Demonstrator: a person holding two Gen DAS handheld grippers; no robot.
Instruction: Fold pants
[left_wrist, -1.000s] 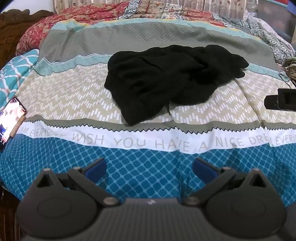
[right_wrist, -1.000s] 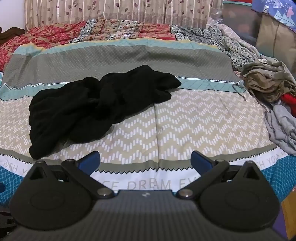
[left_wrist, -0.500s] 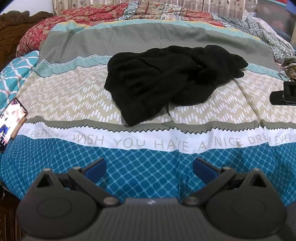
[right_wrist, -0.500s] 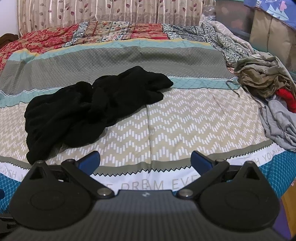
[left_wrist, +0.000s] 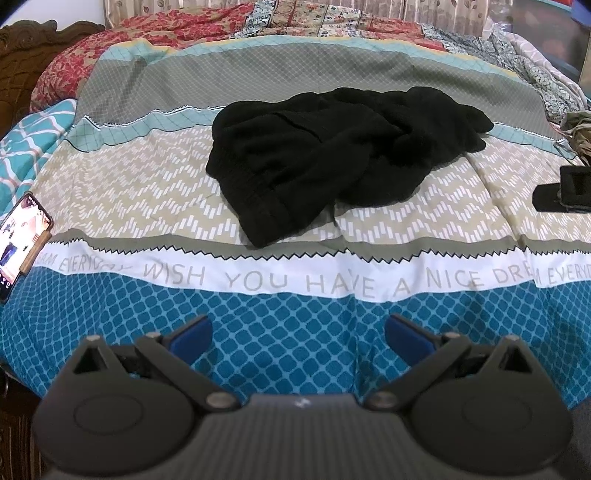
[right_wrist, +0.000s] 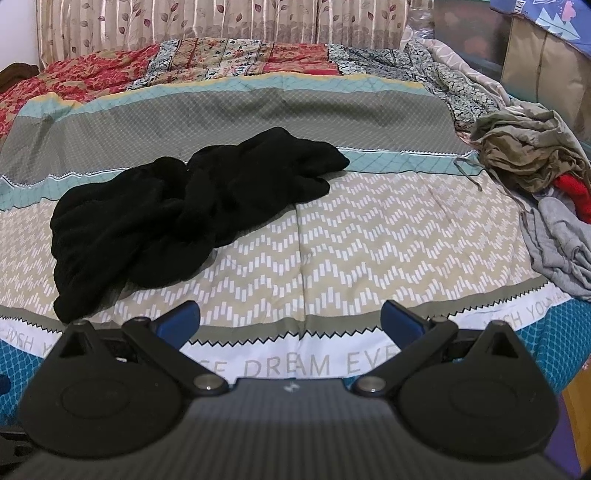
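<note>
1. Pants (left_wrist: 332, 155) sit untouched mid-bed, a crumpled black heap on the chevron band of the bedspread (left_wrist: 280, 332), and folding has not begun. Nearest the lens, the left gripper (left_wrist: 297, 334) has its blue fingers (left_wrist: 190, 332) spread wide with nothing between them, hovering over the blue lattice at the bed's near edge.
2. Same story on the other side: the right gripper (right_wrist: 290, 319) is splayed and empty, low over the lettered white strip, well apart from the pants (right_wrist: 177, 214).
3. Risk now. The heap is twisted on itself, legs and waistband tangled, so I judge a pinch could catch two layers at once and drag the whole lump instead of spreading it. Black on black hides the seams, and picking the wrong edge is easy.
4. A pull could also ruck up the loose bedspread beneath.
5. Left view only: a phone (left_wrist: 22, 240) with a lit screen lies at the left bed edge; a sweeping cloth could knock it off. It also catches the right gripper's dark tip at the far right.
6. Right view only: a pile of clothes (right_wrist: 535, 158), olive, red and grey, heaped on the right side. Pants spread that way could tangle in it. Beyond it, curtains (right_wrist: 221, 22).
</note>
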